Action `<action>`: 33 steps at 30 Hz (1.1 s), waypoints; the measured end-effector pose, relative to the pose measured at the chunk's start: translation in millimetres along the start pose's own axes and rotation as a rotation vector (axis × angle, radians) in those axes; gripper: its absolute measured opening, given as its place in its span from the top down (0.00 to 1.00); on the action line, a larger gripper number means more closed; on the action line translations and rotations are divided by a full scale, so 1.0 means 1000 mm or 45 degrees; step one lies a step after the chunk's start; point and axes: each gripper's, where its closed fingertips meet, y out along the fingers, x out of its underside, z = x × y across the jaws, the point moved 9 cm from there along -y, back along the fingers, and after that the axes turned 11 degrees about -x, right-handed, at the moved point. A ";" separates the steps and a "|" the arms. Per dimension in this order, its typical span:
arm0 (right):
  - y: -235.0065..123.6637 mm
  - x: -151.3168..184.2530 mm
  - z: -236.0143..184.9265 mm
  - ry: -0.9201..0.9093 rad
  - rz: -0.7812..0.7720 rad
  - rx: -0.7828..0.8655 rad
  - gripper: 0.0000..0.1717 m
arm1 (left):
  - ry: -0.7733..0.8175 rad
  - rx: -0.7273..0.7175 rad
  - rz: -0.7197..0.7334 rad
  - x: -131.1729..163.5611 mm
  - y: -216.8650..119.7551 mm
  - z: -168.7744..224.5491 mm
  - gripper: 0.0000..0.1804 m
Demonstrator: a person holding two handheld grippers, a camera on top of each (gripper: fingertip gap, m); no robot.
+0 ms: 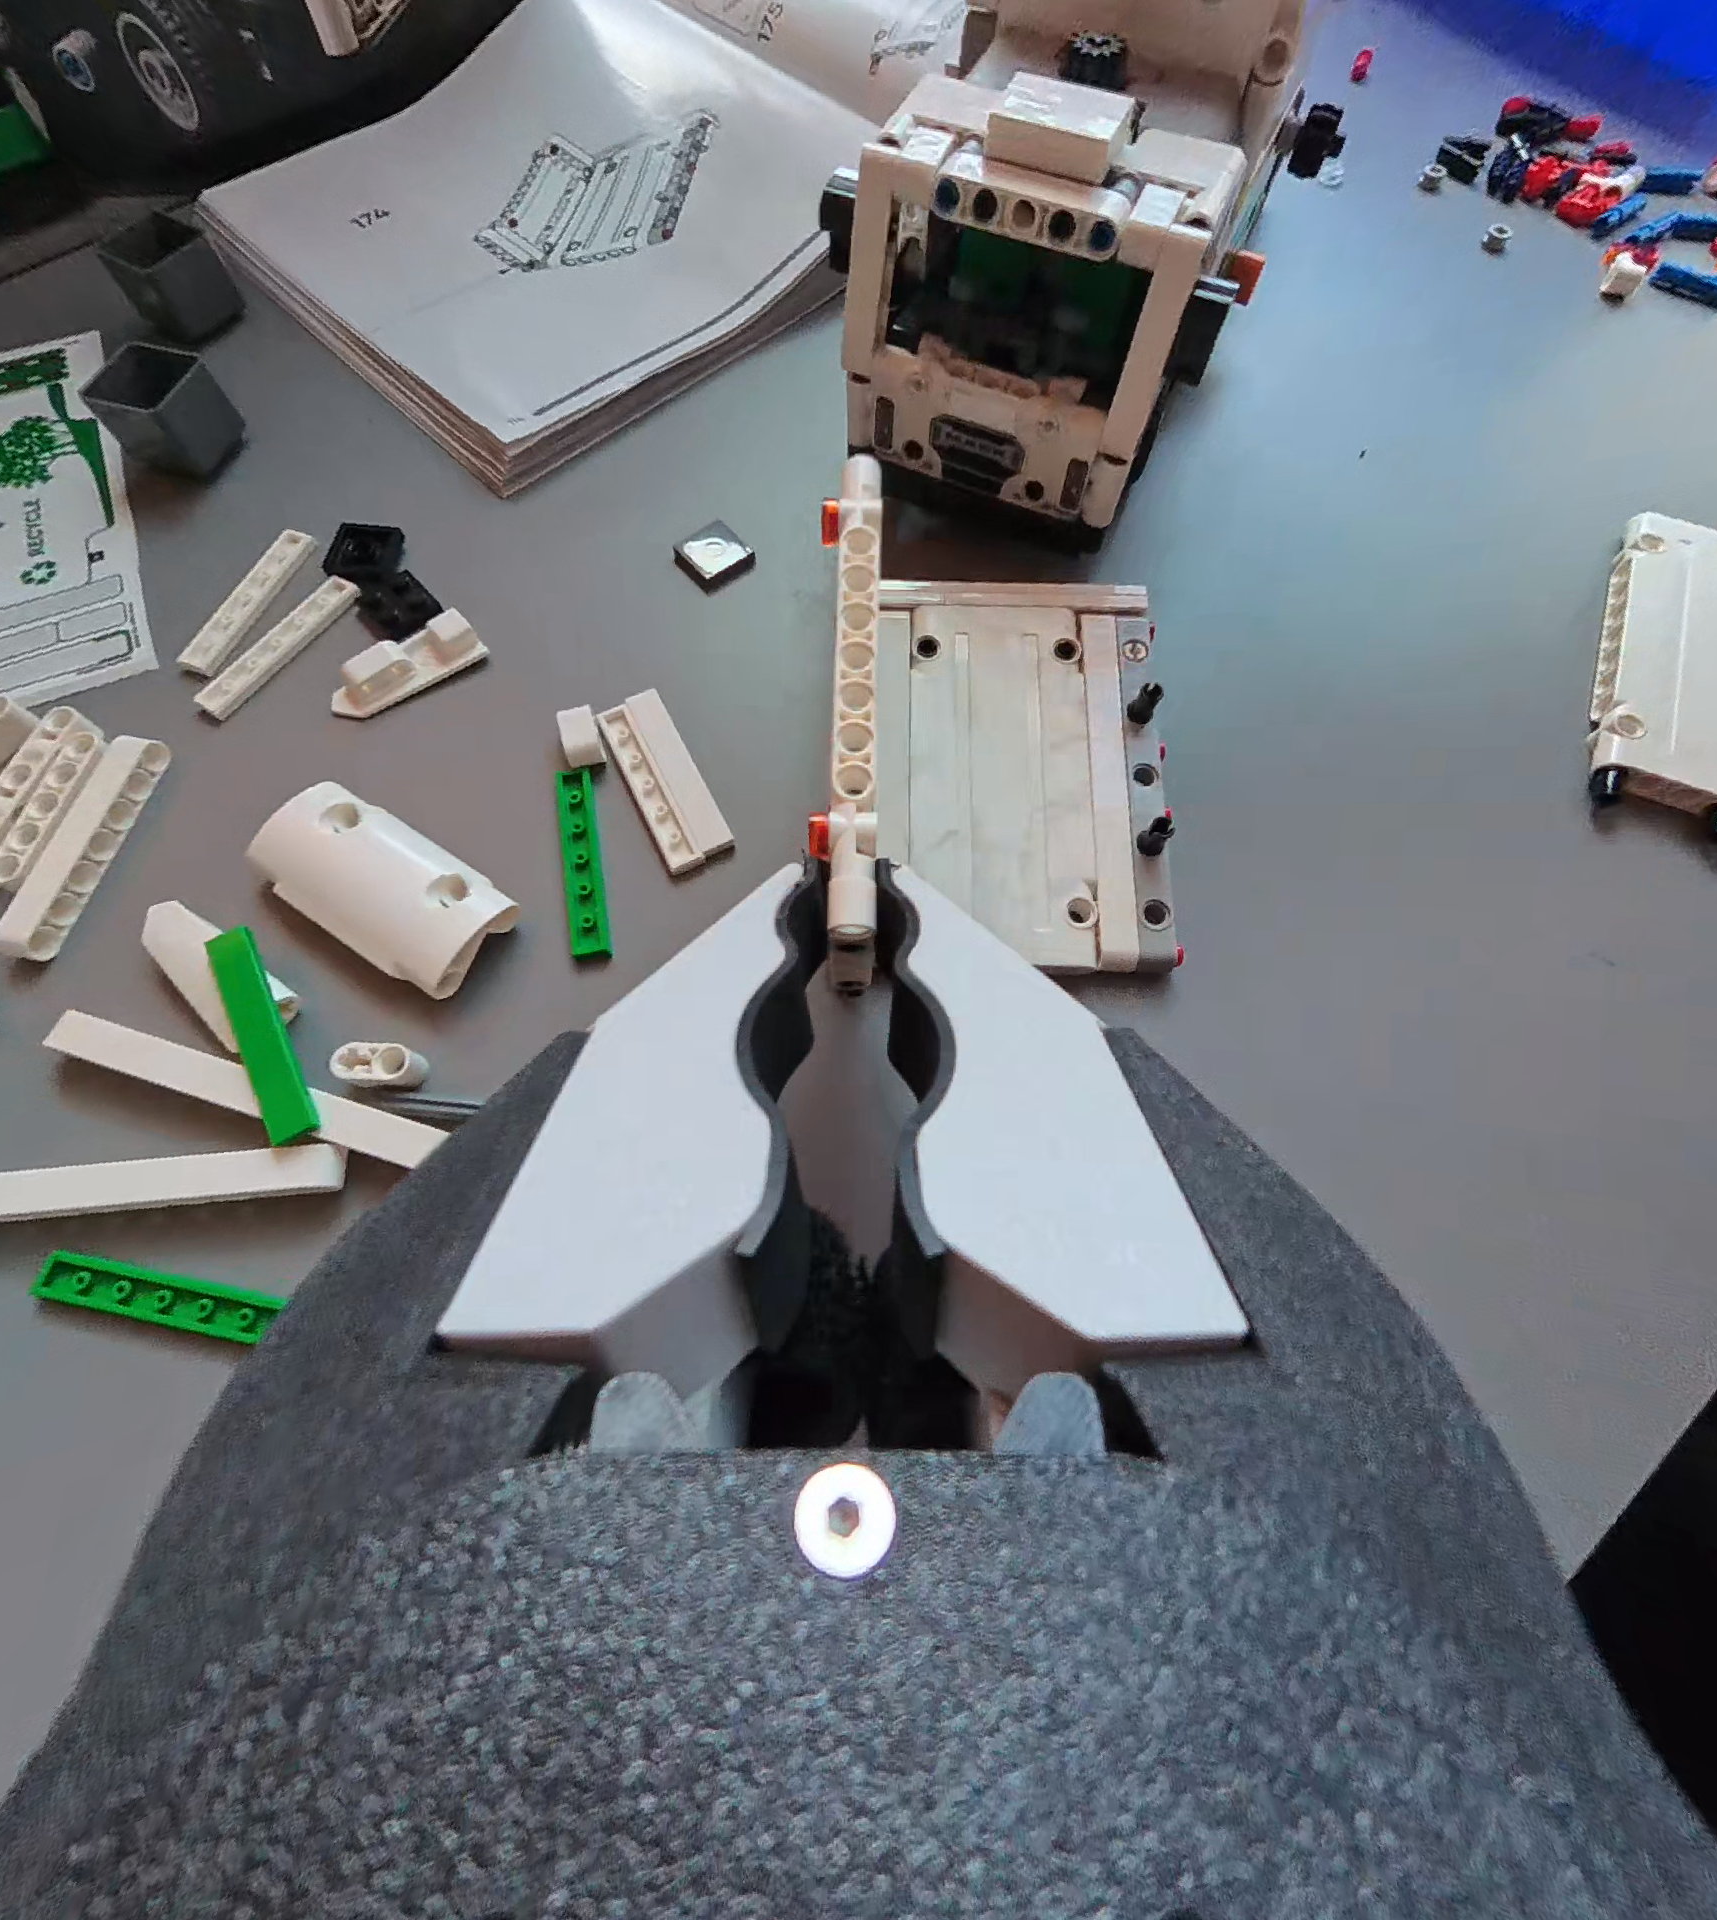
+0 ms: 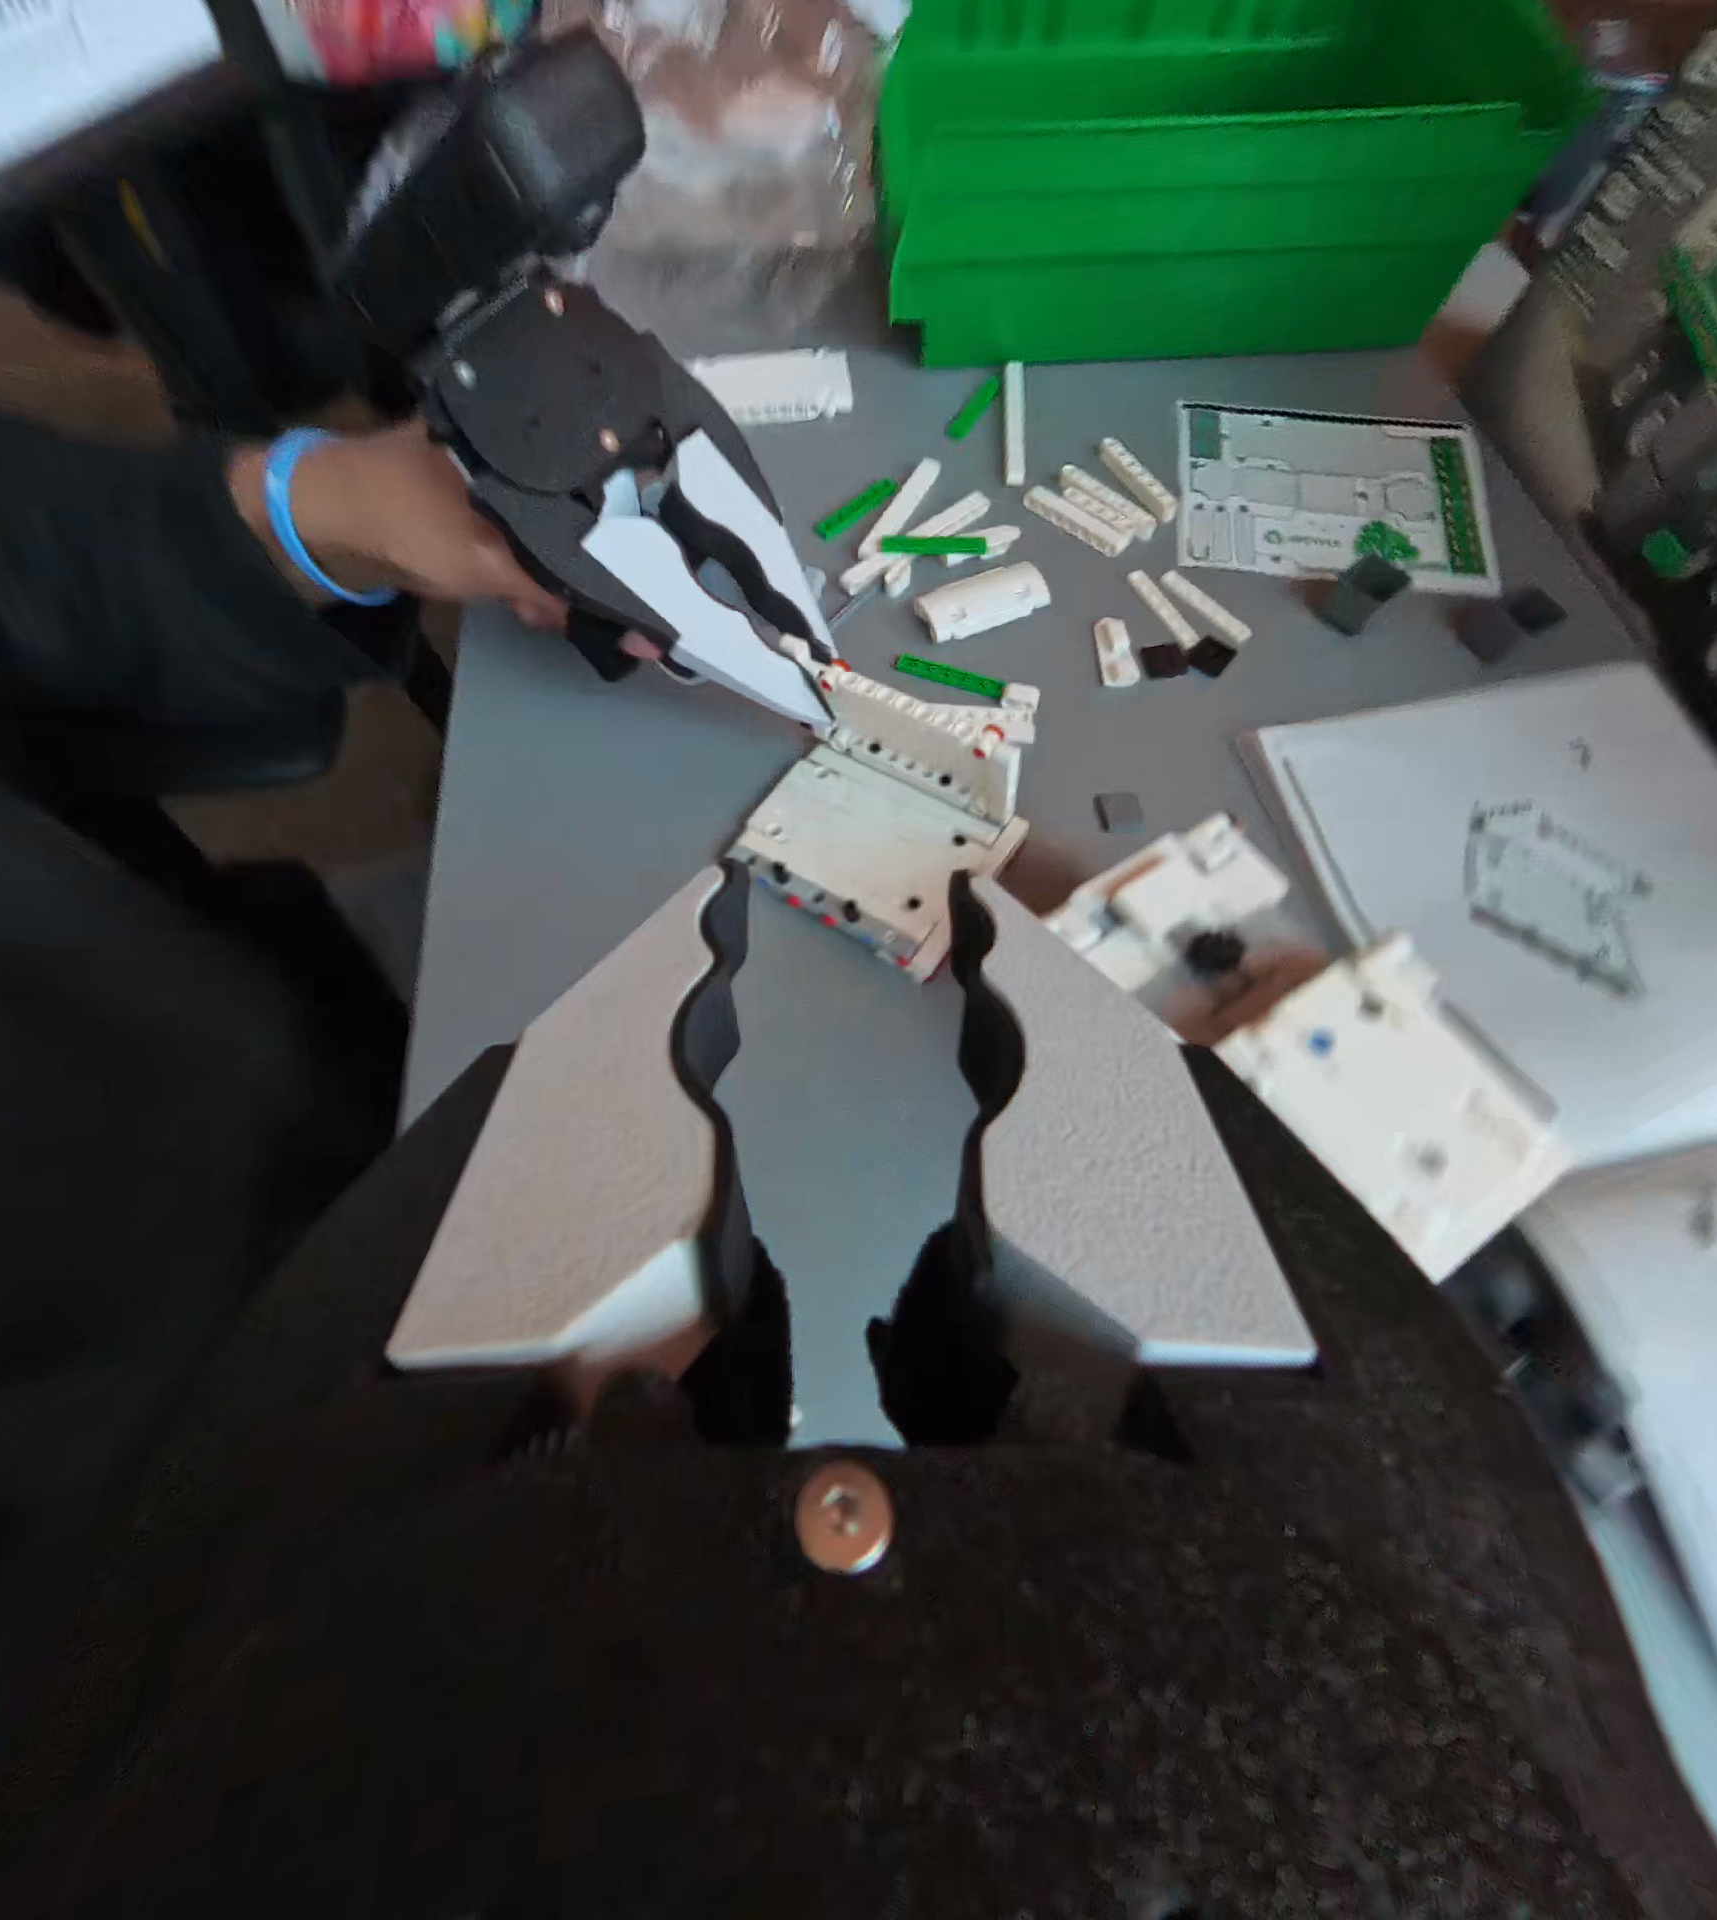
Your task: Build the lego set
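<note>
Legibly, writing shows on booklet (image 1: 563, 239) and sticker sheet (image 1: 2, 520). Left gripper (image 1: 849, 914) nearly closed, pinching white panel assembly (image 1: 1010, 769) by its end connector. Right gripper (image 2: 843, 914) wide open, holding nothing, at assembly's near edge.

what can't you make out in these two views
- Right wrist view: whether the right claw touches the white panel; motion blur smears the edges.
- Left wrist view: the lower end of the white beam held in the left claw; the fingers cover it.
- Left wrist view: the toy truck is cut off by the top edge.
- Right wrist view: the contents of the green bin; its wall hides them.
</note>
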 end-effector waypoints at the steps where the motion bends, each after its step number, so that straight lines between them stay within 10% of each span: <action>1: -0.012 0.022 -0.011 0.095 0.094 0.030 0.77 | 0.009 0.017 0.004 0.000 0.000 0.000 0.96; 10: -0.063 0.153 -0.071 0.470 0.514 0.547 0.75 | -0.189 0.014 0.330 -0.019 -0.052 0.014 0.79; 23: -0.080 0.146 -0.015 0.348 0.422 1.269 0.74 | -0.129 0.269 0.453 -0.044 0.001 0.106 0.82; 33: -0.089 0.150 0.053 0.485 0.340 1.116 0.78 | -0.234 0.188 0.532 -0.043 -0.003 0.092 0.85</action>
